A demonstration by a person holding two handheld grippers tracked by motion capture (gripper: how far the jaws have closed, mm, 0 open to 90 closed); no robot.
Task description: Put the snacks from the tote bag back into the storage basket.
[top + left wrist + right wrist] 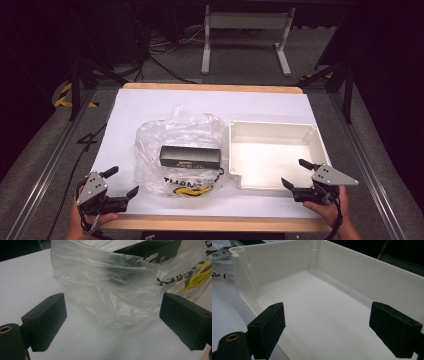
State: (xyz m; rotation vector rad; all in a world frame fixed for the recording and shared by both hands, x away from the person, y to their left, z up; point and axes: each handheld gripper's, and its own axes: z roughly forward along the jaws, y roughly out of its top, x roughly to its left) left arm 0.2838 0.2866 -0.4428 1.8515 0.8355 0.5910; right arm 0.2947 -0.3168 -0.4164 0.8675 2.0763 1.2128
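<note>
A crumpled clear plastic bag with black and yellow print lies mid-table, and a black box lies across it. To its right stands a white open tray, empty inside. My left gripper sits open at the front left, a short way from the bag's left side. In the left gripper view the bag lies ahead of the spread jaws, the black box behind it. My right gripper hangs open at the tray's front right corner. In the right gripper view the tray lies just beyond the spread jaws.
White paper covers a wooden table. The table's front edge runs just before the person's hands. Dark floor, cables and a white frame lie beyond the far edge.
</note>
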